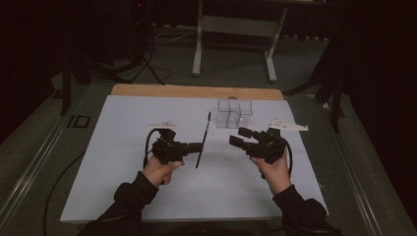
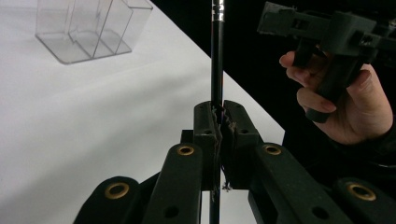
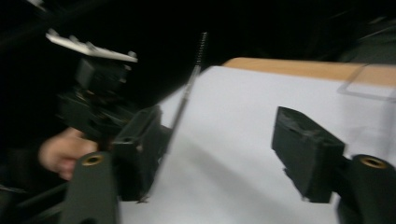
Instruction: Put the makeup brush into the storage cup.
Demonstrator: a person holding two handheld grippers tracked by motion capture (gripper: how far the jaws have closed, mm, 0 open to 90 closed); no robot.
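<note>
The left hand-held gripper [image 1: 199, 146] clamps a thin black rod [image 1: 203, 140] above the white desk [image 1: 123, 162]. The right hand-held gripper [image 1: 238, 136] is open, empty, near a clear plastic organizer [image 1: 234, 113].

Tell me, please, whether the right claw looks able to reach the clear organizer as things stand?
Probably yes: the right claw is open and holds nothing, with bare white tabletop between it and the clear organizer.
</note>
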